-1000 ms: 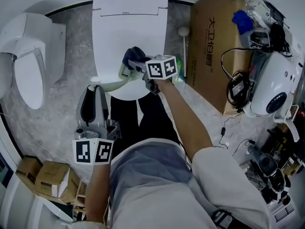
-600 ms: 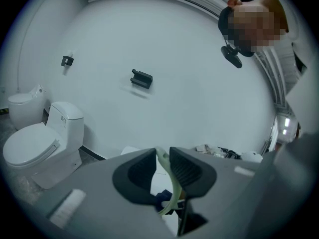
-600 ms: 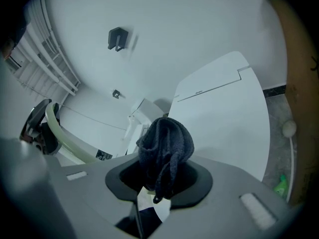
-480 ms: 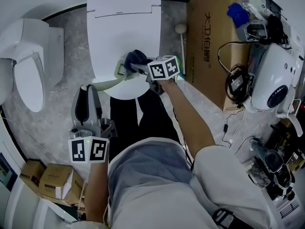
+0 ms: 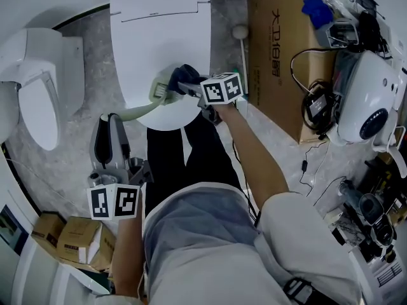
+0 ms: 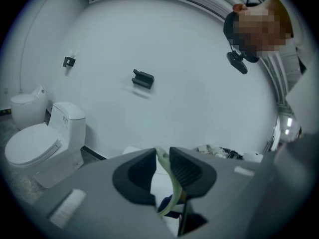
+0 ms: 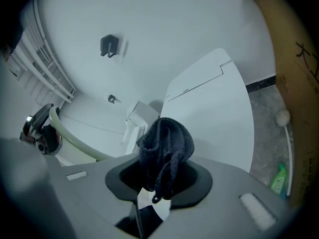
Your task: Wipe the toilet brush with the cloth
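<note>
Toilets (image 5: 159,37) (image 5: 39,88): 2; left gripper (image 5: 112,122) tight on 1 toilet brush (image 5: 141,110), right gripper (image 5: 191,89) on 1 cloth (image 7: 166,143).

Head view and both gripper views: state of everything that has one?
left tool: shut on the toilet brush, at its handle
right tool: shut on the cloth
toilet brush: held up, head end beside the cloth, above the middle toilet
cloth: bunched, sticking out past the right tool
middle toilet: lid down
side toilet: lid down
</note>
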`<state>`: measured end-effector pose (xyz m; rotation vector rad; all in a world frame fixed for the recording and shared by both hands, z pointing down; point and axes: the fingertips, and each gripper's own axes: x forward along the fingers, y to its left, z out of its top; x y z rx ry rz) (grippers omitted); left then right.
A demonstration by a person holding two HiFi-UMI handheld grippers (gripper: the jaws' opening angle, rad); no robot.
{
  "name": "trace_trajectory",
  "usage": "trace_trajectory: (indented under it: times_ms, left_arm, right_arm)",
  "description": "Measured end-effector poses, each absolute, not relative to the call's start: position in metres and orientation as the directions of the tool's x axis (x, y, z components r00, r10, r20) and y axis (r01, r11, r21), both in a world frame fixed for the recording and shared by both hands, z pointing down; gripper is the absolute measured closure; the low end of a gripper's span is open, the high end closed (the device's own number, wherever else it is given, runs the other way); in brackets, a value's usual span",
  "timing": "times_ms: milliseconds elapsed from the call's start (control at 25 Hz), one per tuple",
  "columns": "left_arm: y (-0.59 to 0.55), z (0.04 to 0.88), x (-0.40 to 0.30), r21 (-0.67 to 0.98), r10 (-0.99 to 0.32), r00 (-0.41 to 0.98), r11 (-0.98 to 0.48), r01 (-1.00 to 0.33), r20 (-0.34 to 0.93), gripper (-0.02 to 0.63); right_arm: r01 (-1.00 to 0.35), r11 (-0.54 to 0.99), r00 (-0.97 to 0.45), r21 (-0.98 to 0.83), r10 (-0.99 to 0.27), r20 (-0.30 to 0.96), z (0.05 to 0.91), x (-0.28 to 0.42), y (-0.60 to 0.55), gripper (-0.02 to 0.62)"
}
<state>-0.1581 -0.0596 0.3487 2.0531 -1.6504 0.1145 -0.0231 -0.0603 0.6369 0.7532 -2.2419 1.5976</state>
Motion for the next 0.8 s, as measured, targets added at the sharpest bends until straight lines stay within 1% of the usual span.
trace_trajectory:
  times_ms: [320,520,640,800]
  left_arm:
    - [-0.061,0.349,-0.157,0.32,-0.891,0.263,-0.143,-0.937,0.37,0.606]
    - [-0.06,0.349,-0.155,0.318,-0.892,0.259,-0.141,-0.938,0.37,0.606]
    - [-0.06,0.349,-0.155,0.317,-0.893,0.256,-0.137,-0.938,0.37,0.606]
    - [-0.058,0.349,-0.154,0.316,-0.896,0.248,-0.131,-0.94,0.368,0.606]
  right_arm:
    - [-0.582,0.227,-0.809,-0.781,-0.26,0.528,0.65,-0.02,-0.059,0.491]
    - [-0.656,0.227,-0.753,-0.719,-0.255,0.607,0.668,-0.015,-0.057,0.491]
    - [-0.663,0.216,-0.746,-0.716,-0.26,0.613,0.671,-0.016,-0.061,0.492]
    - [-0.679,0.238,-0.733,-0.694,-0.256,0.63,0.674,-0.016,-0.067,0.492]
